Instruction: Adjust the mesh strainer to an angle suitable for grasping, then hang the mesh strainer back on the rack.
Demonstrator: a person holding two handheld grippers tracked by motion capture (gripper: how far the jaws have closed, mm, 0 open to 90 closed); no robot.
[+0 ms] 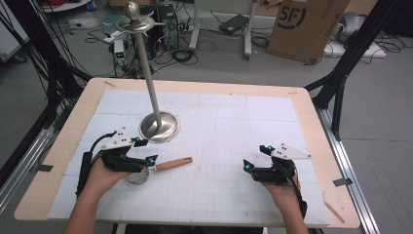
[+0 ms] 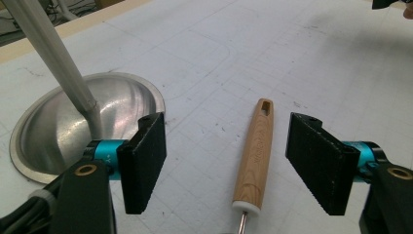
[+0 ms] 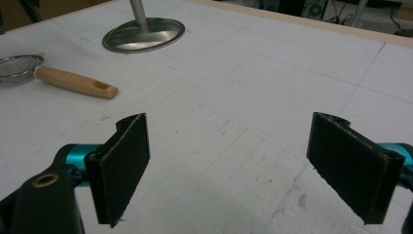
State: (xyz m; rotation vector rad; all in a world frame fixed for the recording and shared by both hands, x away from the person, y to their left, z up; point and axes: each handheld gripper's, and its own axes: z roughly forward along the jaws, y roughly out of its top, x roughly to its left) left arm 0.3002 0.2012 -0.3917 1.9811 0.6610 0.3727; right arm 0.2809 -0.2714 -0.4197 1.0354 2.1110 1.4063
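2 grippers wait with jaws spread wide, the left gripper (image 2: 226,165) straddling the strainer's wooden handle (image 2: 256,153), so closing on it looks next.

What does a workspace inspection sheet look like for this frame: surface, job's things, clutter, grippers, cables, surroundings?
Surface: wooden table covered by a white gridded mat, scuffed.
Job's things: small strainer with a wooden handle lying flat on the mat; metal stand, a round base with a leaning pole, beside it.
Clutter: nothing seen on the mat.
Grippers: left gripper open, jaws either side of the handle, not touching; right gripper open over bare mat.
Cables: a black cable trails along the left forearm; loose cables on the floor beyond the table.
Surroundings: cardboard box, black frame legs, grey floor.
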